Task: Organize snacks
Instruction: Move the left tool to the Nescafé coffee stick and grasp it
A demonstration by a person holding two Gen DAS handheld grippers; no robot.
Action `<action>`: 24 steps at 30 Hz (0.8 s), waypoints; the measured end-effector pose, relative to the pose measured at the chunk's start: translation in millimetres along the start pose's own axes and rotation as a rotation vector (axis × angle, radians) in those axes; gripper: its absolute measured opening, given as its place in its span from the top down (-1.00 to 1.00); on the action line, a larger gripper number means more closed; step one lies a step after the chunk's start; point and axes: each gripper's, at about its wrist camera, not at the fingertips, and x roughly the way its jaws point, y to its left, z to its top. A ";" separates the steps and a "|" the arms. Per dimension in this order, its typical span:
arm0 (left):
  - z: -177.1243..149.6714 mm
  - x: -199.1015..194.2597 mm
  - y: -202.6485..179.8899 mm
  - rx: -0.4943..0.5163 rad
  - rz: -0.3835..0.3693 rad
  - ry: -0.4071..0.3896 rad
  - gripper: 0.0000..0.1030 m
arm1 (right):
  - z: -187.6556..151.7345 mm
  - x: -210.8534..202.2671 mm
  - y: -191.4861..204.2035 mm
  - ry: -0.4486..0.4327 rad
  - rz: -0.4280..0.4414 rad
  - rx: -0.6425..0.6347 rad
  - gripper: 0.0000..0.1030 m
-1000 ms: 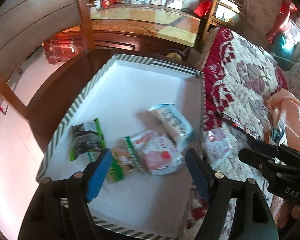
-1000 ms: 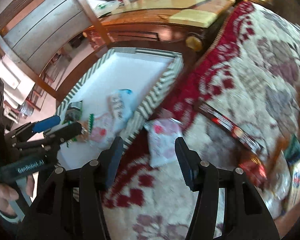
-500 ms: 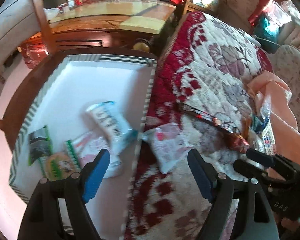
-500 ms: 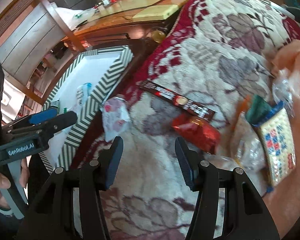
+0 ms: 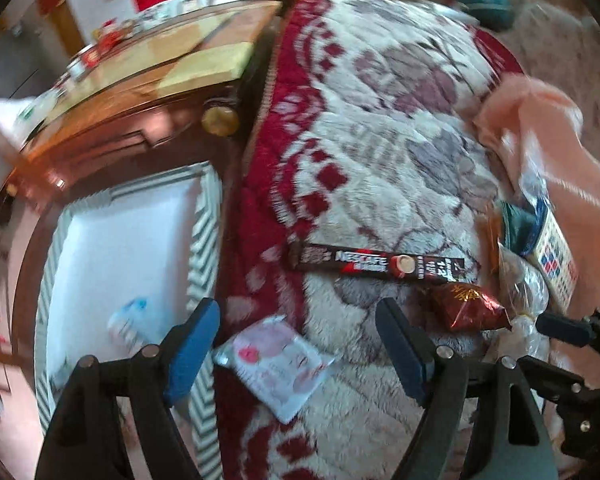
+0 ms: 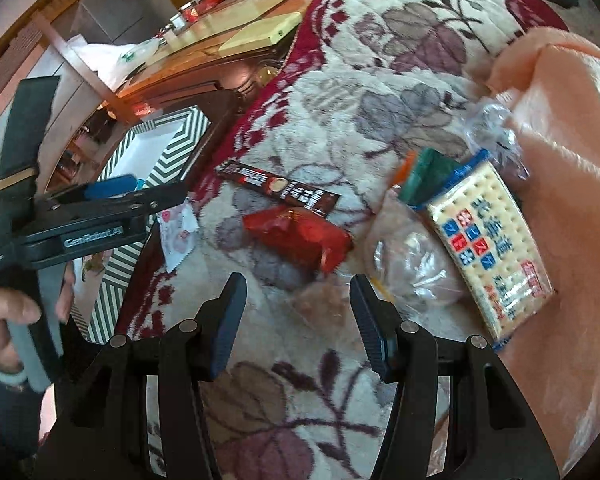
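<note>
Pink-and-white snack packet [image 5: 274, 364] lying flat on the floral blanket [image 5: 380, 152], just beside the striped tray [image 5: 204, 240]. Left gripper [image 5: 300, 344] gaping, nothing held, poised above it: best lowered straight, pinching a raised edge. Right gripper [image 6: 296, 320] half-open, empty, over the red pouch [image 6: 300, 236]. Only from the right wrist: cracker pack [image 6: 492, 248] face, hand [image 6: 4, 320] on the left handle. Only from the left: tray's white floor.

A plush cream blanket with dark-red floral border [image 6: 340, 92] carried a long black coffee stick sachet [image 6: 278, 189], a crinkled red foil packet [image 6: 300, 236], a pale pink-printed sachet [image 5: 274, 364], a clear-wrapped bun [image 6: 412, 268], a cracker pack [image 6: 488, 236] and peach cloth [image 6: 560, 128].
</note>
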 end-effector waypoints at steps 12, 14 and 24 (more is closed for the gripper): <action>23.2 38.9 -35.8 0.530 -0.136 0.078 -0.60 | -1.2 3.1 -18.9 0.009 0.013 0.042 -0.05; 28.1 45.7 -39.8 0.561 -0.162 0.093 -0.60 | -1.1 3.9 -22.2 0.014 0.010 0.046 -0.05; 40.6 74.8 -57.1 0.599 -0.254 0.193 -0.15 | 1.9 3.0 -33.9 0.013 0.020 0.066 -0.05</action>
